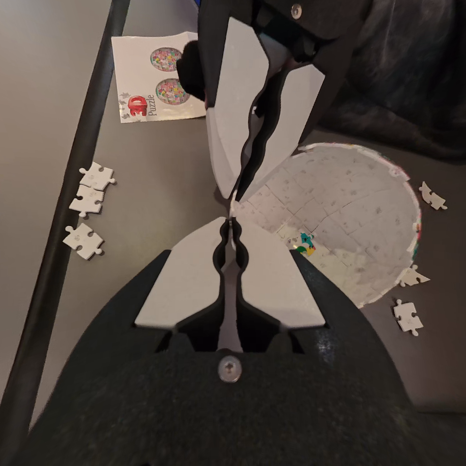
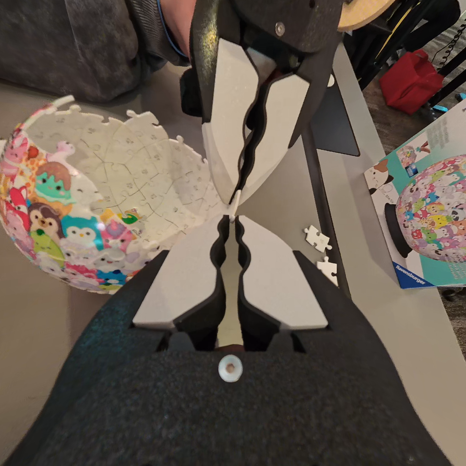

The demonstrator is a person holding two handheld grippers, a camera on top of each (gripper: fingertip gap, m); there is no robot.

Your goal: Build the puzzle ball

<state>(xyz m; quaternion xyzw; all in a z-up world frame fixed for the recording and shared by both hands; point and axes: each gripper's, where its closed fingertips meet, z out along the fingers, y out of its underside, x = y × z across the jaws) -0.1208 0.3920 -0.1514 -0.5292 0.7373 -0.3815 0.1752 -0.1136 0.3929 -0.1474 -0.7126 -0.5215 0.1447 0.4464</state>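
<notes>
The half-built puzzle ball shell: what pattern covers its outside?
Colourful cartoon animals cover the half-built puzzle ball shell outside; its inside is plain white. Best seen in the right wrist view.

glossy printed puzzle ball [image 2: 63, 201], matt grey table [image 1: 164, 156], speckled black plastic tool [image 1: 230, 222]

From my left wrist feed I see a matte grey tabletop [image 1: 164, 151], crossed on the left by a black strip [image 1: 75, 156] running diagonally. A white printed leaflet [image 1: 136, 75] with two colourful circles lies flat at the far side. Dark fuzzy fabric [image 1: 403, 88] fills the upper right. On my right wrist feed, a teal and white printed box [image 2: 428, 214] sits at the right edge. Beyond it a red bag [image 2: 411, 80] rests on the carpeted floor [image 2: 451, 320], with a pale wooden disc [image 2: 363, 12] above.
</notes>
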